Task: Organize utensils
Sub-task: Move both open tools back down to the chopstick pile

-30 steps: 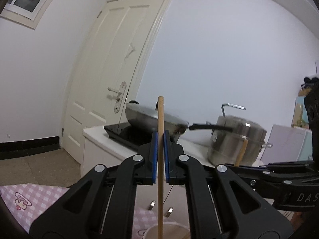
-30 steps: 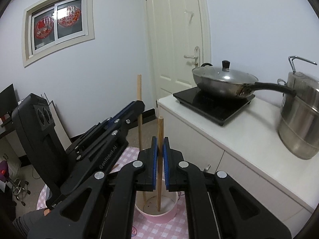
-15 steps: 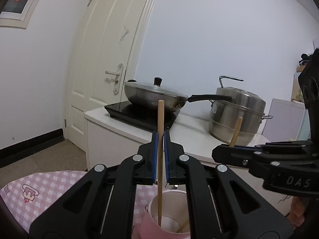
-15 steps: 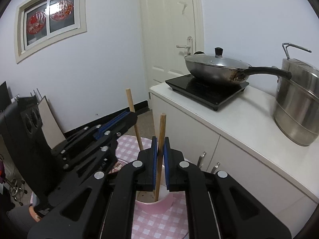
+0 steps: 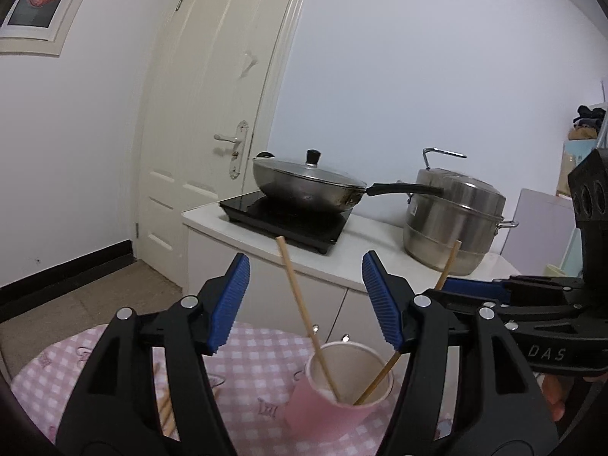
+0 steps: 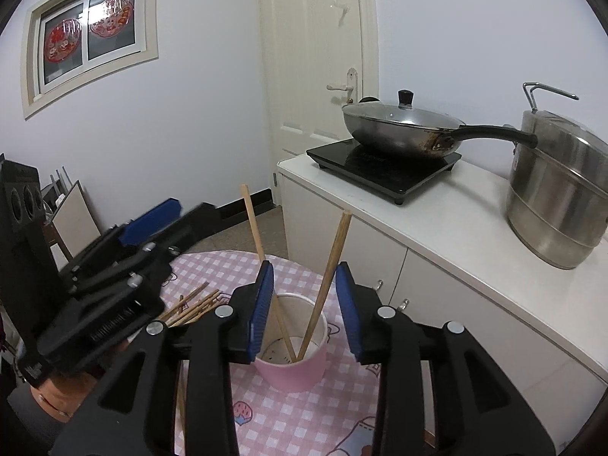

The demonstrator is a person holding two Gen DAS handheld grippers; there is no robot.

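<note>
A pink paper cup (image 5: 315, 406) (image 6: 292, 374) stands on the pink checked tablecloth (image 5: 258, 361) (image 6: 304, 418). Two wooden chopsticks lean in it, crossing at the bottom. The left chopstick (image 5: 300, 304) (image 6: 254, 224) passes between the pads of my left gripper (image 5: 306, 300) (image 6: 178, 212), whose jaws are opening and do not touch it. The right chopstick (image 6: 330, 266) (image 5: 448, 262) rises between the pads of my right gripper (image 6: 304, 304) (image 5: 448, 288), also opening and clear of the stick.
Several loose chopsticks (image 6: 193, 304) (image 5: 167, 414) lie on the cloth left of the cup. Behind the table is a white counter (image 6: 456, 224) with an induction hob (image 6: 383, 163), a lidded wok (image 6: 399, 125) and a steel steamer pot (image 6: 558, 193). A door (image 5: 212, 114) stands beyond.
Both grippers were shut on upright chopsticks over the cup. Both have let go, their jaws have spread, and the two sticks now lean free in the cup.
</note>
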